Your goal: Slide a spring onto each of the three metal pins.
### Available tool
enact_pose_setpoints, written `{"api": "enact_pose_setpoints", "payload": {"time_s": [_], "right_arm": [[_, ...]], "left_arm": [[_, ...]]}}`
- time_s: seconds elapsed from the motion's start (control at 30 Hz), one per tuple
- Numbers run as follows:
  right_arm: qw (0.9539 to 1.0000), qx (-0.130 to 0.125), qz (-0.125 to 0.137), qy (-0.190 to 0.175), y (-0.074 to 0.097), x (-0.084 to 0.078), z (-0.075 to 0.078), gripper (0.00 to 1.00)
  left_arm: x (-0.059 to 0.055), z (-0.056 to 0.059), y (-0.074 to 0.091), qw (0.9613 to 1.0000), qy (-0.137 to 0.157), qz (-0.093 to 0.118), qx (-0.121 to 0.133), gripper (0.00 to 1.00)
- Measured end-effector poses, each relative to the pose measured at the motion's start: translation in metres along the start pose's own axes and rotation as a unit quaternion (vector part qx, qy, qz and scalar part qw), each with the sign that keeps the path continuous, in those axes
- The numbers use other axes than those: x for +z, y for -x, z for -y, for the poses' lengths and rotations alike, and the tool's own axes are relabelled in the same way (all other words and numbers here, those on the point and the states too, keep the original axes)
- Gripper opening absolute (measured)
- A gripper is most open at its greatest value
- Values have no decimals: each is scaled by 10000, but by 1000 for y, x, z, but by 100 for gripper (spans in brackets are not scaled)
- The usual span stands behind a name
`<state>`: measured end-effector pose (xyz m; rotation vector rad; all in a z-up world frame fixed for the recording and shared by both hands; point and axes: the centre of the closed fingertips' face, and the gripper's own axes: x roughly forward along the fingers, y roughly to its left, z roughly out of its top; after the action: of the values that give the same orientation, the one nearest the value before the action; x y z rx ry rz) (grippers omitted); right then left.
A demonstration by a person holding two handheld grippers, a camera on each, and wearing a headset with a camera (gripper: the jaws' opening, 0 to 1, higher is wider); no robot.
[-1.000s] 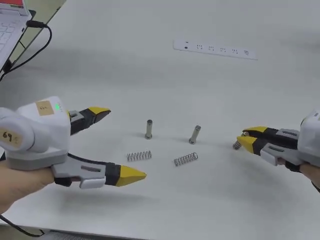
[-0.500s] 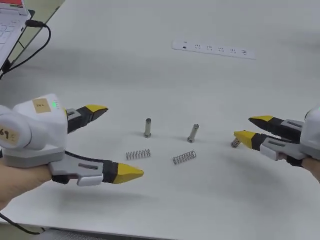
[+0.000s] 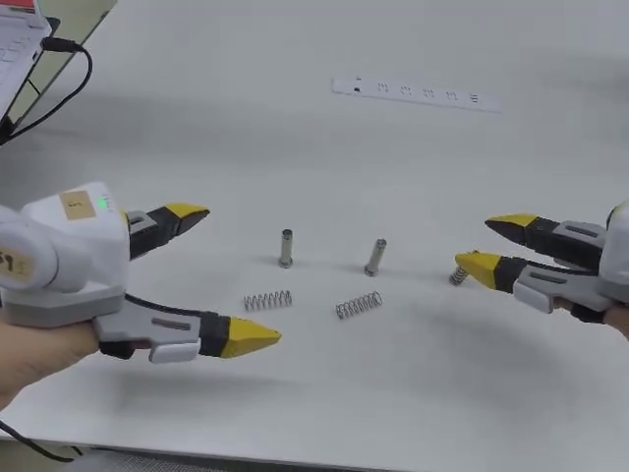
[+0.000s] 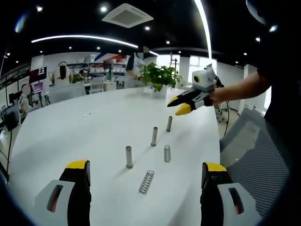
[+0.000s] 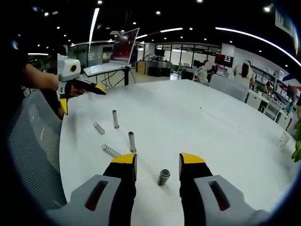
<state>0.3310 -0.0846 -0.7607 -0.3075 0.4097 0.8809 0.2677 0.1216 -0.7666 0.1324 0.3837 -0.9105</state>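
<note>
Two bare metal pins (image 3: 286,248) (image 3: 376,257) stand upright mid-table, with two loose springs (image 3: 267,300) (image 3: 359,306) lying in front of them. A third pin (image 3: 459,275) stands to the right with a spring around it. My right gripper (image 3: 486,246) is open, and its lower fingertip is just right of that pin. In the right gripper view the sprung pin (image 5: 163,177) stands between the parted jaws of the right gripper (image 5: 158,158). My left gripper (image 3: 226,275) is wide open and holds nothing, left of the pins. In the left gripper view the left gripper (image 4: 146,167) faces the nearest pin (image 4: 129,157) and a spring (image 4: 147,181).
A white power strip (image 3: 413,93) lies at the back of the white table (image 3: 295,147). A laptop (image 3: 15,29) and a black cable (image 3: 69,74) sit at the far left corner. The table's front edge runs just below the left gripper.
The right gripper, nearly shut at the sprung pin a second ago, has opened and drawn back slightly to the right. The left gripper has barely moved.
</note>
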Motion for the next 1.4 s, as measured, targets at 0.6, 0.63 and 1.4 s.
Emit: {"api": "enact_pose_setpoints", "payload": {"time_s": [0.6, 0.63, 1.4], "right_arm": [[9967, 371, -151, 707, 8, 9, -23, 36], [9955, 421, -205, 823, 7, 10, -27, 36], [9651, 1554, -660, 2004, -21, 10, -85, 29]], "left_arm": [[-1, 1, -4, 10000, -3, -25, -39, 96], [-1, 1, -4, 10000, 2, -17, -39, 96], [-1, 2, 0, 10000, -12, -22, -37, 96]]}}
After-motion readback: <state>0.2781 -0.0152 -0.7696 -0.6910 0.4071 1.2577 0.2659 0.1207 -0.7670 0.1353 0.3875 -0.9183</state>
